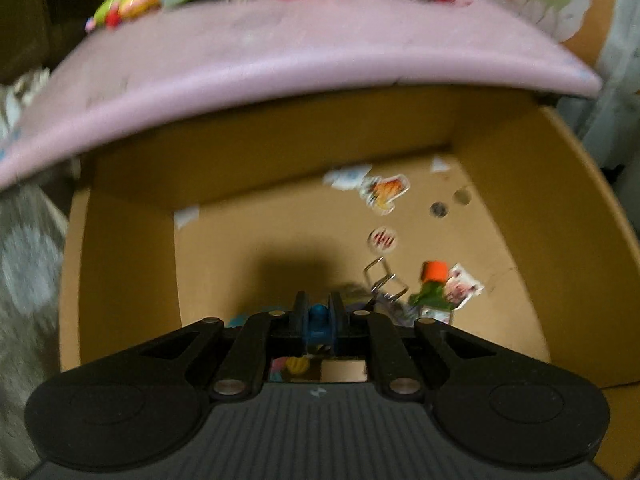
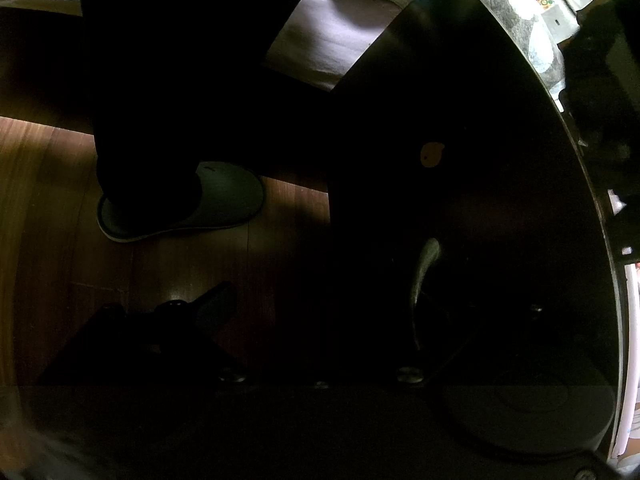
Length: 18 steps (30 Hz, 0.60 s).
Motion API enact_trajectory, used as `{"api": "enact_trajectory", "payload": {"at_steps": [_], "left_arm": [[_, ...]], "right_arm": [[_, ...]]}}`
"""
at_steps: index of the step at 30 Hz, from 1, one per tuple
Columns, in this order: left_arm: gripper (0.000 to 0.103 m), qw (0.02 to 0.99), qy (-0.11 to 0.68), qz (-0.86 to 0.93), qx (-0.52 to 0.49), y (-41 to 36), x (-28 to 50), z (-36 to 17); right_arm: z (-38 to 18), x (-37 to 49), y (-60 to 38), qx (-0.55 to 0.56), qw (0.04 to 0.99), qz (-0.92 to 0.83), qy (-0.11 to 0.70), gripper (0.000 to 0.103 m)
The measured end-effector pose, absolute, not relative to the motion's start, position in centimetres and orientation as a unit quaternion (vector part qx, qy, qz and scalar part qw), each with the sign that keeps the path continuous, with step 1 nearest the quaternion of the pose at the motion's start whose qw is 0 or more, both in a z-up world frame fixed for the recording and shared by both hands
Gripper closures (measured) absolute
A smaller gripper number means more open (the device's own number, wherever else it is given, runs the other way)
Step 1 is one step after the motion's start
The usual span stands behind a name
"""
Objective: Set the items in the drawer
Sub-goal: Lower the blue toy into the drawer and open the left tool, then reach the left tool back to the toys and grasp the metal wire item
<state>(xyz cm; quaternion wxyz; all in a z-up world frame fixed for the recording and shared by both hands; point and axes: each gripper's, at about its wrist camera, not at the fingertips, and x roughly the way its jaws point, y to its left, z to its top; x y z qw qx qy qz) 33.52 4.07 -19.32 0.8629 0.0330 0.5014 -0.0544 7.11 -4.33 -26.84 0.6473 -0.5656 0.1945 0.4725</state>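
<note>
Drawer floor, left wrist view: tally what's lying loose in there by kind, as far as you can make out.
Picture stickers or cards: 4, e.g. the flame one
Round discs: 3, e.g. the red-striped one
Wire clip: 1
Orange-and-green toy: 1
Total: 9 clearly separable. More clutter behind the left gripper, which is holding a blue piece, is too hidden to count.

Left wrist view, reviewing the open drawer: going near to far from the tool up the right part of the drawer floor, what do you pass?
Left tool shut on a small blue piece → wire clip → round red-striped sticker → flame-coloured sticker → pale sticker → pink tabletop.
</note>
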Motion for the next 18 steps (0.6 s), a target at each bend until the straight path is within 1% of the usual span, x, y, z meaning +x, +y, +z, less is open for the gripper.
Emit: {"api": "enact_trajectory", "payload": {"at_steps": [6,8,13,14,16,18], "left_arm": [[0.094,0.846,0.531,-0.053,0.014,4.2,34.2,-20.5],[0.093,0.841,0.538,-0.055,0.023,3.7,34.4,-20.5],[0.092,0.848,0.526,-0.059,0.027,3.2,33.8,-19.0],[0.091,0.849,0.524,-0.065,0.027,3.1,33.8,-18.5],[0.080,0.855,0.512,-0.073,0.035,2.8,33.6,-17.3],[0.080,0.862,0.498,-0.082,0.043,2.3,33.4,-15.7]], "right_arm": [[-26.9,7.1,-4.4,-0.566,0.647,0.473,0.193,0.008],[-26.9,7.1,-4.4,-0.566,0.647,0.473,0.194,0.008],[-26.9,7.1,-4.4,-0.566,0.647,0.473,0.194,0.008],[-26.9,7.1,-4.4,-0.566,0.647,0.473,0.194,0.008],[-26.9,7.1,-4.4,-0.566,0.647,0.473,0.194,0.008],[-26.9,7.1,-4.4,-0.567,0.647,0.473,0.194,0.008]]}}
